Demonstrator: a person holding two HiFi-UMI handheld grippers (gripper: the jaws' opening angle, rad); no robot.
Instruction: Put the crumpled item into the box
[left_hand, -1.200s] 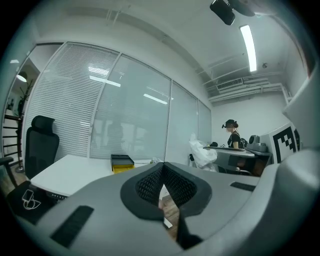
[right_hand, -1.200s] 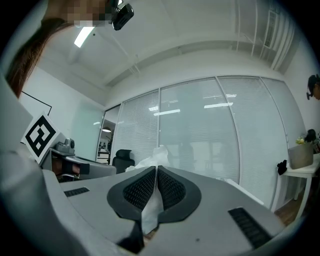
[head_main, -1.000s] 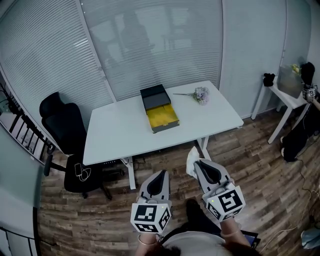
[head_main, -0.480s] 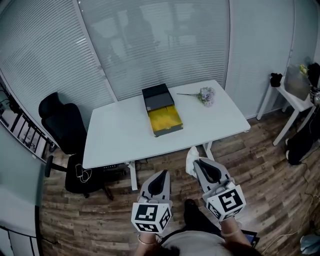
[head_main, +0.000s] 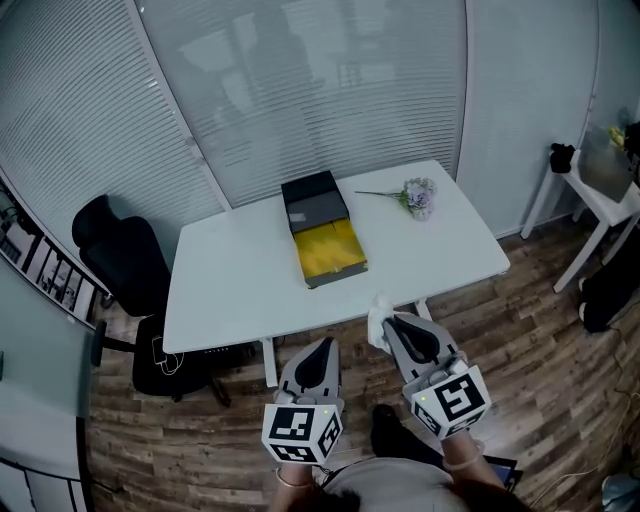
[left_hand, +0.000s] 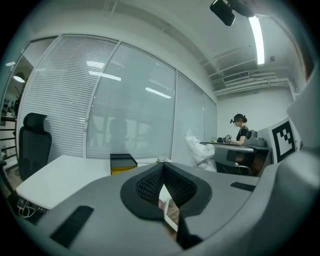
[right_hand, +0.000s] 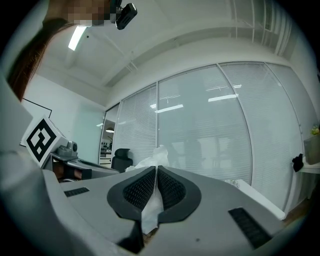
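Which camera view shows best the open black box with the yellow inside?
The head view: it looks down into the open black box, showing its yellow inside. The left gripper view shows the box small and side-on. The right gripper view does not show it.

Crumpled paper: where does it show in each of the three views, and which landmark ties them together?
Head view: crumpled paper at the tip of the right gripper, just short of the table.
Left gripper view: white bundle right of centre, above the jaws.
Right gripper view: pinched between the shut jaws, sticking out past them.
Shared landmark: the black office chair.
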